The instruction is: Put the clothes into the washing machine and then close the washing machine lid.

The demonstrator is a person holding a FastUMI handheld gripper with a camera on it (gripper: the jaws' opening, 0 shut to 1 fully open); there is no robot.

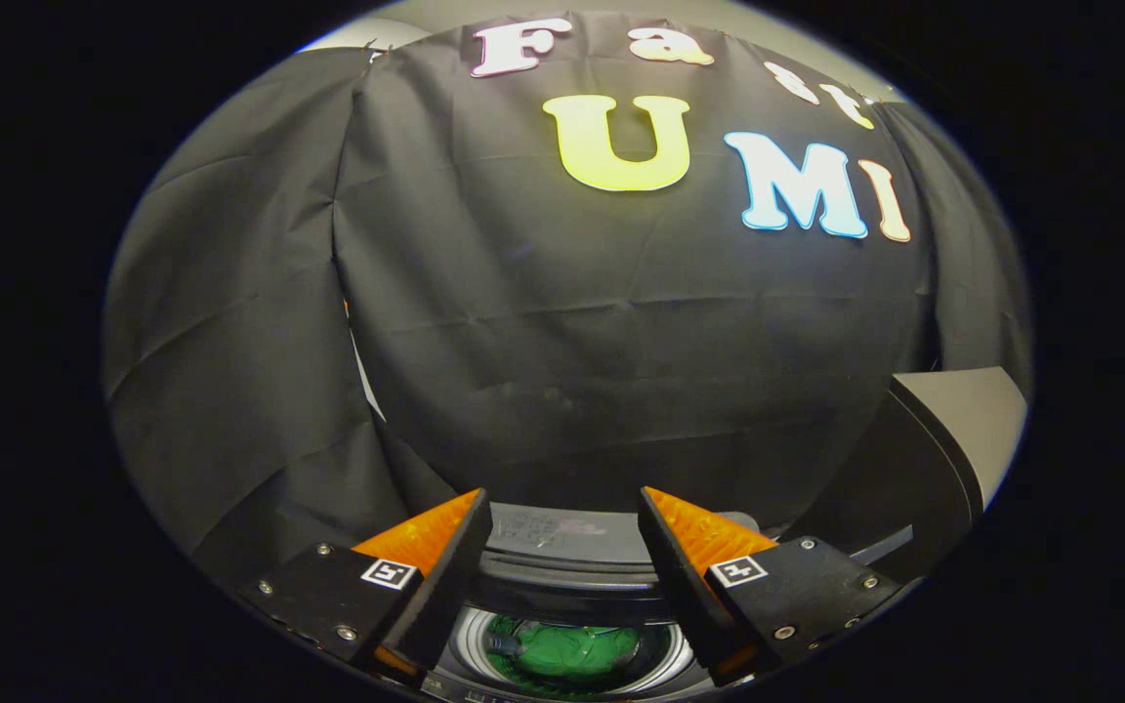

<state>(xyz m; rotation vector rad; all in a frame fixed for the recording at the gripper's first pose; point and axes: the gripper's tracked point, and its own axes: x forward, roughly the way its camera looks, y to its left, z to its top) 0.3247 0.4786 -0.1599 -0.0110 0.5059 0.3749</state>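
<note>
Hovering above the top-loading washing machine (562, 547), the jaws (562, 513) stand wide apart with nothing gripped between them. Down in the gap between the two fingers (440, 576) sits the machine's round drum opening with its shiny metal rim (470, 635), and inside it lies the crumpled green clothing (577, 652), already down in the tub. A small dark piece rests against the green cloth on its left side; what it is, I cannot tell. Just beyond the fingertips runs the machine's dark grey top panel. Off to the right, beyond the right finger, the dark, glossy washing machine lid (899, 488) stands raised and tilted back, open. Behind it all hangs the creased black cloth wall (562, 342) of the booth.
</note>
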